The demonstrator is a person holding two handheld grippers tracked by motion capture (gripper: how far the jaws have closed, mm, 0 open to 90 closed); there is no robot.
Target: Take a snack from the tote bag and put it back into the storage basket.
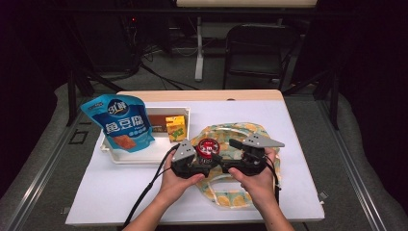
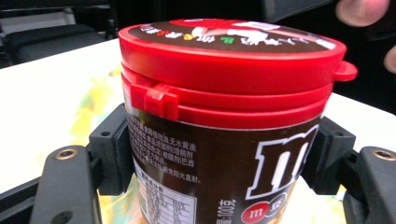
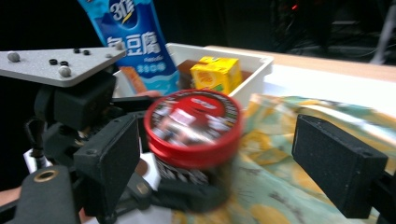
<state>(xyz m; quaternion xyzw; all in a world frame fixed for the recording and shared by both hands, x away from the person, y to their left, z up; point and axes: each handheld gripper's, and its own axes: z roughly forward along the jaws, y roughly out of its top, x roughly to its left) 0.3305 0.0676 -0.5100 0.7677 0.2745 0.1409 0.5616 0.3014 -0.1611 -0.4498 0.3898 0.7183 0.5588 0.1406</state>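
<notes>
Clamping the red-lidded M&M's tub (image 2: 224, 126) by its brown body, the left gripper (image 1: 188, 161) holds it upright over the yellow-patterned cloth bag (image 1: 226, 195), just right of the white tray (image 1: 185, 113). The right gripper (image 3: 219, 154) has its jaws apart around the lid, not pressing — best to keep the left grip firm below the rim and bring the right in squarely on the lid's edge — never the hinge tab

The candy tub (image 1: 207, 148) stands on the cloth (image 1: 240, 134), right of the tray (image 1: 144, 156).
</notes>
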